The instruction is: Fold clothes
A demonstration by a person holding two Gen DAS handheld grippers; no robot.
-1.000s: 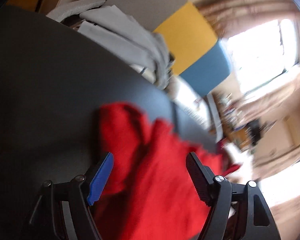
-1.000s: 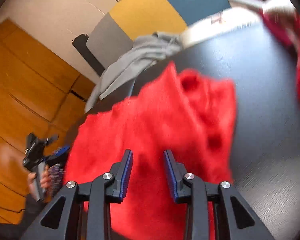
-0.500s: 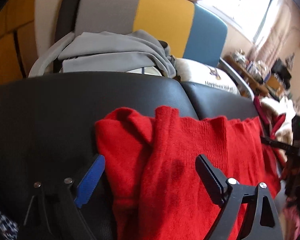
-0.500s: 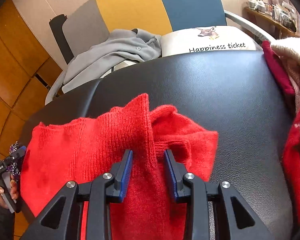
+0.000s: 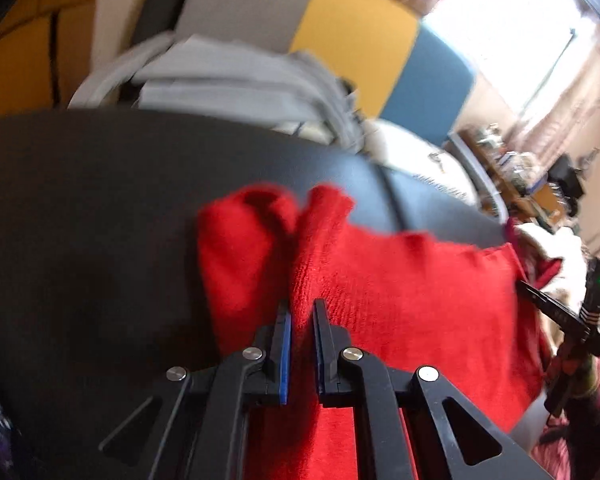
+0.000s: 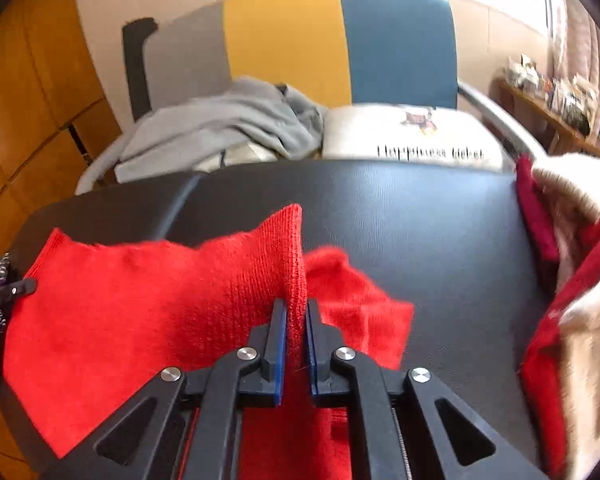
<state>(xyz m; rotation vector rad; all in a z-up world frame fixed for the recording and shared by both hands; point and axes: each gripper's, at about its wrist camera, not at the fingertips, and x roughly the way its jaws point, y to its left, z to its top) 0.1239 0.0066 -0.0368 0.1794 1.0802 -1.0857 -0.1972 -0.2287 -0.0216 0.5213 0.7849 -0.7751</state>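
**Both tongs pinching the red sweater**

Left tongs (image 5: pixel 300 312) just snapped shut on a fold of the red sweater (image 5: pixel 400 292). Right tongs (image 6: pixel 296 312) also just squeezed shut on it. Spread over the black seat (image 6: pixel 420 220), near its front edge. Next: lift together, fold over evenly.

Glaring window (image 5: pixel 512 36) daylight, motion blur, fisheye-bent edges.

Sweater (image 6: pixel 140 300) on table (image 6: pixel 420 232)
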